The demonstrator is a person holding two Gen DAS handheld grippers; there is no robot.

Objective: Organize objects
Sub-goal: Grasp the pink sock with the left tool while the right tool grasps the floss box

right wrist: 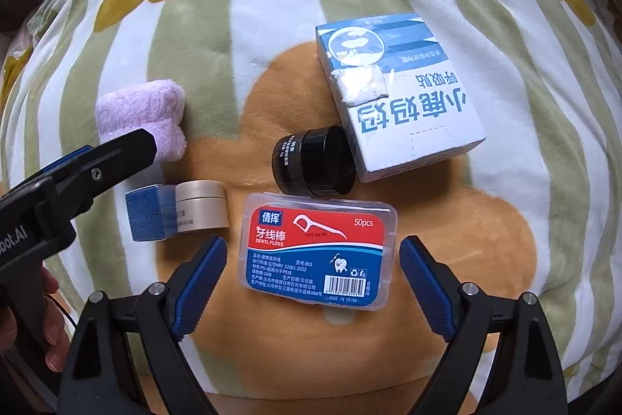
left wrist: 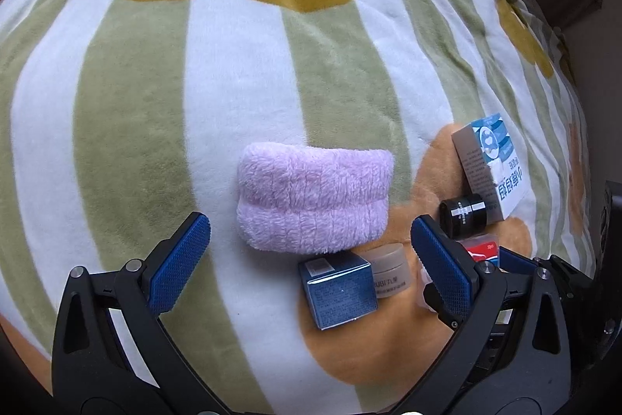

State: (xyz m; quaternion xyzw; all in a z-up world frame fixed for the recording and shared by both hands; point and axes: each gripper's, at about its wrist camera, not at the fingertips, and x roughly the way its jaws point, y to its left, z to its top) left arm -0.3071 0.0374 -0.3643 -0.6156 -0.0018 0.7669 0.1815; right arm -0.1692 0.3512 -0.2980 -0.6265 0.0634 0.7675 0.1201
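Note:
A folded pink towel (left wrist: 315,195) lies on the striped blanket just ahead of my open, empty left gripper (left wrist: 311,259). A small blue box (left wrist: 338,292) and a beige jar (left wrist: 390,269) sit between its fingers. My right gripper (right wrist: 313,282) is open and empty, with a clear dental floss case (right wrist: 317,251) lying flat between its fingertips. Beyond the case a black jar (right wrist: 315,162) lies on its side against a white and blue box (right wrist: 396,100). The towel (right wrist: 142,119), blue box (right wrist: 145,216) and beige jar (right wrist: 202,207) show at the left of the right wrist view.
Everything lies on a soft green and white striped blanket (left wrist: 241,84) with yellow and orange flower shapes. The left gripper's body (right wrist: 77,177) reaches in from the left of the right wrist view. The bed's edge falls off at the far right (left wrist: 583,26).

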